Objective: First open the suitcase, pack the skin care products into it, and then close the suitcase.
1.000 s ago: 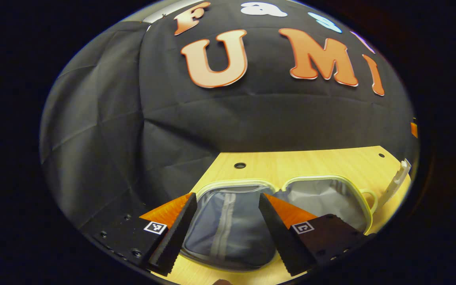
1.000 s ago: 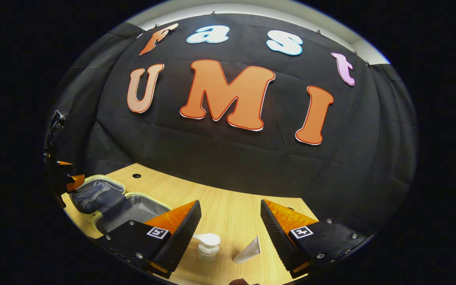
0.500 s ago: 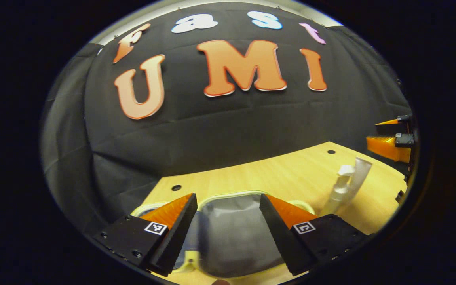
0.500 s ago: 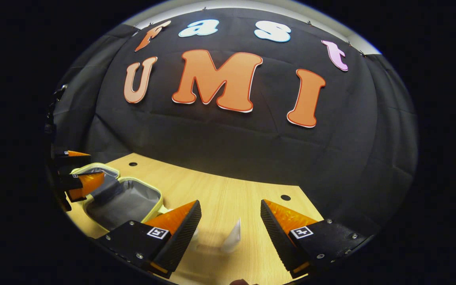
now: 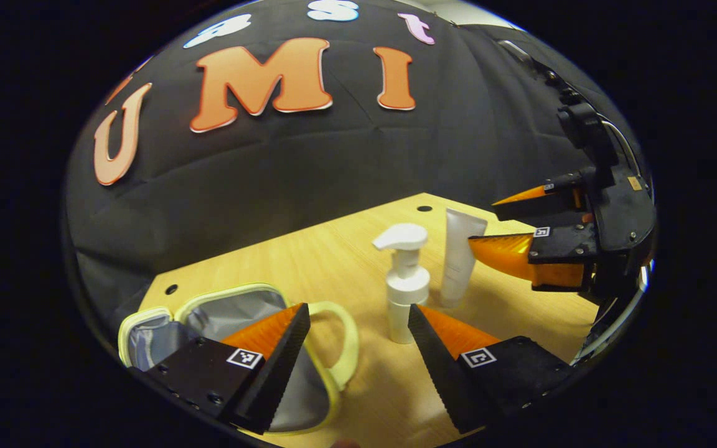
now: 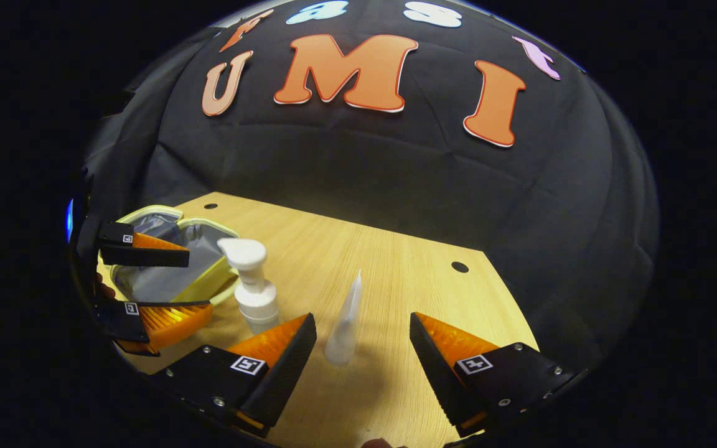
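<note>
Two skin care items stand before us in the left gripper view: a white pump bottle and, just beside it farther back, a white tube resting upright on its cap, both on the wooden table. Our left gripper hangs with its fingers spread wide and nothing between them. At lower left we see the suitcase, a small yellow-rimmed case lying open with its grey lining exposed and its handle pointing toward the bottle. At the right edge the right gripper hovers near the tube, its jaws apart.

In the right gripper view, our right gripper is open too, and the tube stands between its spread fingers, untouched. We see the pump bottle just to the tube's left, the open suitcase beyond it, and the left gripper poised by the case, jaws apart.
</note>
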A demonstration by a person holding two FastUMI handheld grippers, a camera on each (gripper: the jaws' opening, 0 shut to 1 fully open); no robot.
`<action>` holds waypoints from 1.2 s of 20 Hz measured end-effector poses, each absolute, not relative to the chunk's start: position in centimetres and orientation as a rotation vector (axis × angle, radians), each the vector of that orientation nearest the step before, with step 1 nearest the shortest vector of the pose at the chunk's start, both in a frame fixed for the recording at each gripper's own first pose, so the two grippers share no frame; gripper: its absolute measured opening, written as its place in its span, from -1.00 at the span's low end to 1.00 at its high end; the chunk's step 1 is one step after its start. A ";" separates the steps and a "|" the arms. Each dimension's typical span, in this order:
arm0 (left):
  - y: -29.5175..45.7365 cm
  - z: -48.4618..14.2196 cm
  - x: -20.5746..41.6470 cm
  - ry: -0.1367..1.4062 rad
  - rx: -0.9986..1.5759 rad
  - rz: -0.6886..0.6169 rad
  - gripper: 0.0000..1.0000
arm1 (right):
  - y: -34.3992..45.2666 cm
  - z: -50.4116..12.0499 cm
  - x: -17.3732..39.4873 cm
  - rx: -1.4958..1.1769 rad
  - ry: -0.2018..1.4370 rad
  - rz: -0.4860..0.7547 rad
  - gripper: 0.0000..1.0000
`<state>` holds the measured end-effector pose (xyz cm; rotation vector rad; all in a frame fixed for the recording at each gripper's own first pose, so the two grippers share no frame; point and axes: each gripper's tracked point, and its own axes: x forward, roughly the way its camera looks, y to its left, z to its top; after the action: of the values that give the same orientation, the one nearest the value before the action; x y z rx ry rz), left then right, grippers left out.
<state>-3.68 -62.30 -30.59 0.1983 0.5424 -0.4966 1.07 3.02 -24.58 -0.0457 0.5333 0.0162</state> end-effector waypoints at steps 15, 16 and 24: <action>-71.0 -29.9 -4.1 0.601 0.085 -0.551 0.17 | 4.2 -32.8 4.0 -0.009 0.597 0.111 0.93; -70.6 -28.4 -4.0 0.598 0.060 -0.540 0.17 | 4.5 -33.4 4.2 -0.002 0.607 0.108 0.92; -61.4 -16.2 -2.6 0.583 -0.003 -0.441 0.17 | 6.7 -34.6 5.5 0.156 0.647 0.092 -0.12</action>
<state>-2.63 -61.39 -16.20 -0.0035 0.5829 -0.4413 5.52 6.68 -34.59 0.1562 0.6473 0.0919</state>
